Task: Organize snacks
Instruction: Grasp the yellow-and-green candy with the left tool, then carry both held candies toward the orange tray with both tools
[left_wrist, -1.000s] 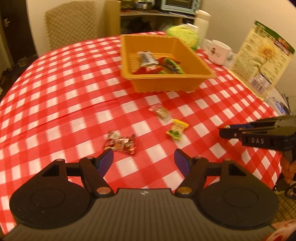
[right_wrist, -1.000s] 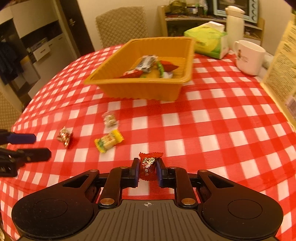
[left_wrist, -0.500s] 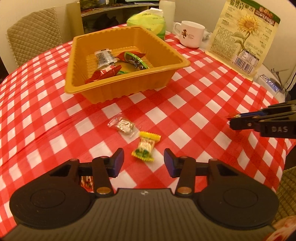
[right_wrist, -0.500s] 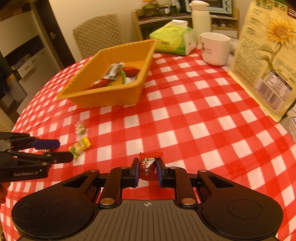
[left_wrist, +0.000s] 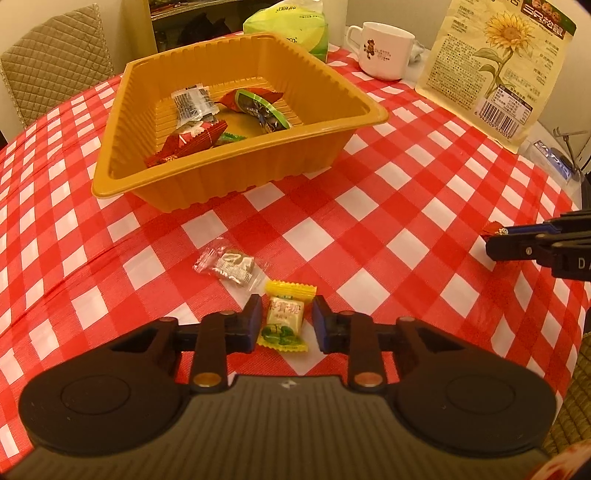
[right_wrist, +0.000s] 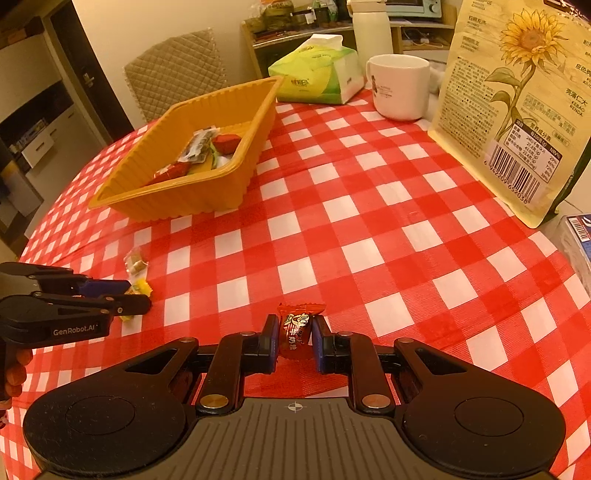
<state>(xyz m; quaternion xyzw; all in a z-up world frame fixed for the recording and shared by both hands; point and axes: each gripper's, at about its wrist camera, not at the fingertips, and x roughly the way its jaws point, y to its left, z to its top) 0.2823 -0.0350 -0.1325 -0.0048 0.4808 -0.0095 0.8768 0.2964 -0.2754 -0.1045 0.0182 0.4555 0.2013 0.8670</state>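
Closing around the yellow candy (left_wrist: 283, 322) on the bench (left_wrist: 369, 229), the left gripper (left_wrist: 283, 325) has jaws not yet pressing it, readying a lift toward the tray (left_wrist: 236, 173). Right view: right gripper (right_wrist: 294, 341) jaws clamp the red candy (right_wrist: 295, 328) for carrying.

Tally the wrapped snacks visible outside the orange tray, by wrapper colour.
yellow snack: 1
clear-wrapped snack: 1
red snack: 1
Total: 3
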